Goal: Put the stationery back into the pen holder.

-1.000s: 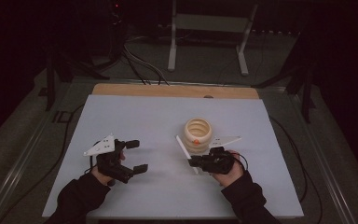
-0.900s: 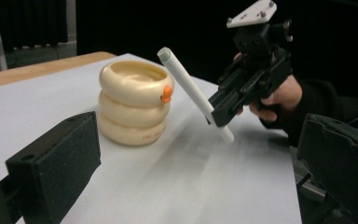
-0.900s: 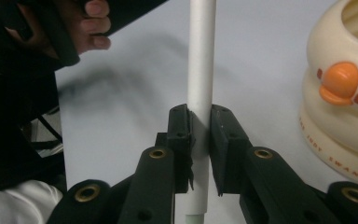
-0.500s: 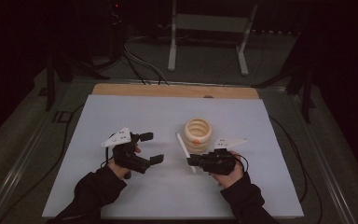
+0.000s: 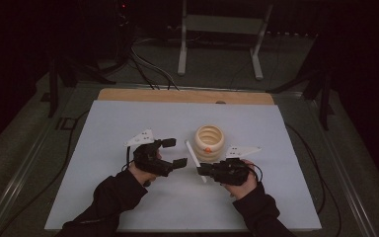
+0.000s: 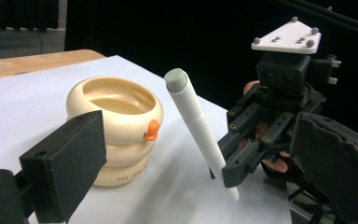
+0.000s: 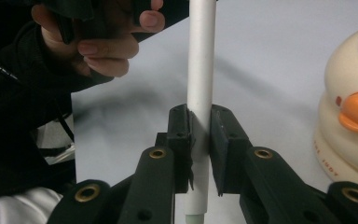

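A white pen (image 5: 192,153) stands tilted in my right gripper (image 5: 202,171), whose jaws are shut on its lower part (image 7: 199,130). A cream ringed cup with an orange duck bill (image 5: 209,143) sits just behind it on the white mat. My left gripper (image 5: 174,152) points at the pen from the left. Its jaws have just been closing a little but still stand wide. In the left gripper view the pen (image 6: 198,135) rises between the two black pads (image 6: 67,161) but farther off, touching neither. The cup (image 6: 116,116) is at its left.
The white mat (image 5: 128,118) covers the table, with a wooden strip (image 5: 182,95) at its far edge. Cables lie on the floor beyond and a white stand (image 5: 219,29) is at the back. In the right gripper view the left hand (image 7: 98,46) is close, at the top left.
My left gripper has moved right across the mat toward the pen and the right gripper. The right gripper and the pen have stayed in place.
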Available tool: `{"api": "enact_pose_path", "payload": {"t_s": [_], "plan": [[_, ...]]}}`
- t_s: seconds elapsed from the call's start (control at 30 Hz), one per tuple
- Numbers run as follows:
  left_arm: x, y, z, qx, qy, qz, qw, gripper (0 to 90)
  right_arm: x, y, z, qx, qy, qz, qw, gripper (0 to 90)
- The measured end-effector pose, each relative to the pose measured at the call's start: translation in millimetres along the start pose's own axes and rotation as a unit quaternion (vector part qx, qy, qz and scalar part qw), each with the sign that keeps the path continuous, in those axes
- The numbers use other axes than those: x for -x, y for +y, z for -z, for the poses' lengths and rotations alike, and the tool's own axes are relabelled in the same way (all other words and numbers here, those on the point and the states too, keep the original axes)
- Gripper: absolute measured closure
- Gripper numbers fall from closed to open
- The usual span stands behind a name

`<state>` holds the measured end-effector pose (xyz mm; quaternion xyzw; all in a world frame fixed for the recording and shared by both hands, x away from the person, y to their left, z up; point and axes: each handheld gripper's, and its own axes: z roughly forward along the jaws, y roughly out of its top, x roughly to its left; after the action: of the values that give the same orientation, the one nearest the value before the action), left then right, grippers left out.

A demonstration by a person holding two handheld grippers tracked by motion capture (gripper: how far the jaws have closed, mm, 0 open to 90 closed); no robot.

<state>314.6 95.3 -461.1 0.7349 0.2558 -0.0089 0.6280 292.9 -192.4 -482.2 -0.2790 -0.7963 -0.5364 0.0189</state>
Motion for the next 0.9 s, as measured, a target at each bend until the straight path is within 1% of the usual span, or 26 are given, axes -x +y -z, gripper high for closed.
{"api": "enact_pose_path", "payload": {"t_s": [0.03, 0.1, 0.17, 0.23, 0.4, 0.6, 0.63, 0.67, 0.87, 0.9], "plan": [[0.8, -0.1, -3.3, -0.002, 0.002, -0.002, 1.0000, 5.4, 0.0, 0.0, 0.0, 0.001, 0.002, 0.000, 1.0000, 79.2], [1.0, -0.1, -6.2, -0.002, 0.002, 0.000, 1.0000, 9.4, -0.6, 0.0, -0.9, 0.000, 0.001, 0.002, 1.0000, 79.2], [1.6, 0.1, -8.7, -0.002, 0.002, -0.001, 1.0000, 15.4, -1.1, 0.2, -1.6, -0.003, 0.001, 0.003, 1.0000, 79.2], [2.4, 0.8, -11.3, -0.004, 0.003, -0.001, 1.0000, 17.7, -1.0, 0.1, -2.1, -0.002, 0.003, 0.003, 1.0000, 79.2], [3.9, 1.9, -17.0, -0.009, 0.007, -0.004, 0.9999, 33.1, -1.2, 0.3, -2.6, -0.002, 0.004, 0.005, 1.0000, 79.2], [4.0, 2.4, -20.8, -0.012, 0.000, -0.002, 0.9999, 50.2, -1.2, 0.4, -3.1, -0.002, 0.006, 0.004, 1.0000, 79.2], [3.7, 2.5, -21.6, -0.011, -0.001, 0.000, 0.9999, 50.2, -1.2, 0.4, -3.2, -0.003, 0.006, 0.004, 1.0000, 79.2], [3.2, 2.5, -21.5, -0.010, -0.003, 0.003, 0.9999, 55.9, -0.9, 0.4, -3.0, -0.002, 0.006, 0.004, 1.0000, 79.2], [-2.0, 2.6, -20.8, -0.004, -0.009, 0.020, 0.9998, 67.9, -0.8, 0.9, -2.3, -0.001, 0.007, 0.006, 1.0000, 79.2], [-2.4, 2.7, -20.7, -0.003, -0.008, 0.020, 0.9998, 69.7, -0.7, 0.8, -2.3, 0.000, 0.007, 0.007, 0.9999, 79.2]]}}
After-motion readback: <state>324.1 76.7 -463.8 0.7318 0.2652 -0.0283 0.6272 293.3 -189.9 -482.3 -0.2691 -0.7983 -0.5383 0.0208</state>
